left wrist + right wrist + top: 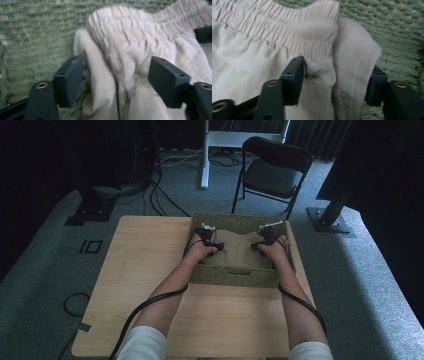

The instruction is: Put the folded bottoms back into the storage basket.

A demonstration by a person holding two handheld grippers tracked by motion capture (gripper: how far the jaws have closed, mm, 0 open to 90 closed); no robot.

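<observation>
Surface (150,270): bare wood nearest me, carrying the basket (235,276) at its far side.
Left gripper (116,82): fingers apart, straddling a fold of cloth (140,50).
Right gripper (334,82): likewise apart around the opposite corner, probably to lift evenly.
Cloth: lying inside the basket.

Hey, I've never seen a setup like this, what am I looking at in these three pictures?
A person at a wooden table holds a hand-operated gripper in each hand: left gripper, right gripper. One picture comes from a camera above; the other two come from cameras riding on each gripper, looking along its black fingers. On the table sits a green woven basket holding a beige garment with an elastic waistband. Both grippers are open, each straddling a bunched fold of the fabric near the waistband's ends.
</observation>
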